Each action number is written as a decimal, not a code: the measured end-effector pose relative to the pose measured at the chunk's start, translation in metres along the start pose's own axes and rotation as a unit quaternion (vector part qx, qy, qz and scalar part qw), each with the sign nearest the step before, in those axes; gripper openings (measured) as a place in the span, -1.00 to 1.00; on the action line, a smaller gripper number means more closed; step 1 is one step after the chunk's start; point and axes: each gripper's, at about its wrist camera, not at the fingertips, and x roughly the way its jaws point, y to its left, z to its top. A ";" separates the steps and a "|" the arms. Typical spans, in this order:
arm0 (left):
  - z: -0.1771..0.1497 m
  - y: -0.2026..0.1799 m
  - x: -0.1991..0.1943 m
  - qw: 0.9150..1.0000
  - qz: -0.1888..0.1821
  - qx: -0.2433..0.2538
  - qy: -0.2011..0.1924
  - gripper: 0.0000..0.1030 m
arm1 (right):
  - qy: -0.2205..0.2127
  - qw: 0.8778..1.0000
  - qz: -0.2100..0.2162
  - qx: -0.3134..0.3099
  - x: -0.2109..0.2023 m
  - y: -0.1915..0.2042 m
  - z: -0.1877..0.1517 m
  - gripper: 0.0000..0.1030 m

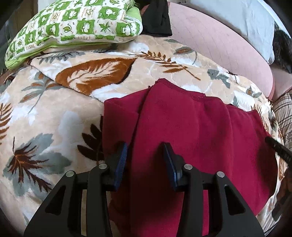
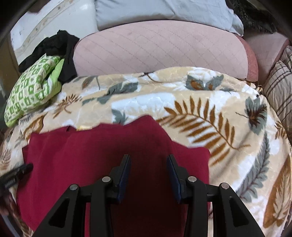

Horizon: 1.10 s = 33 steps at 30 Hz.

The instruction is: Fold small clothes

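A dark red garment (image 1: 191,127) lies spread on the leaf-patterned blanket (image 1: 45,118), with a fold ridge running down its left part. My left gripper (image 1: 145,145) is open and empty, just above the garment's near left area. In the right wrist view the same red garment (image 2: 100,149) lies flat on the blanket (image 2: 228,118). My right gripper (image 2: 148,157) is open and empty above the garment's near right part. The right gripper's tip shows at the right edge of the left wrist view (image 1: 277,147), and the left gripper's tip shows at the left edge of the right wrist view (image 2: 16,173).
A green-and-white patterned pillow (image 1: 73,27) lies at the back left, with a black cloth (image 1: 157,18) beside it. A pink quilted cushion (image 2: 160,47) and a light blue pillow (image 2: 164,11) lie behind the blanket. Plaid cushions (image 2: 279,87) sit at the right.
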 end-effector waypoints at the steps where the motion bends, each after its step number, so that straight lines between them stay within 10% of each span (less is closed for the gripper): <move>1: 0.000 -0.001 0.000 1.000 0.002 0.001 -0.001 -0.21 | 0.006 1.000 -0.001 -0.002 0.002 -0.002 -0.004 -0.23; 33: -0.010 -0.014 -0.013 0.999 0.025 0.032 -0.019 -0.21 | 0.022 1.000 -0.005 -0.002 -0.010 -0.005 -0.033 -0.20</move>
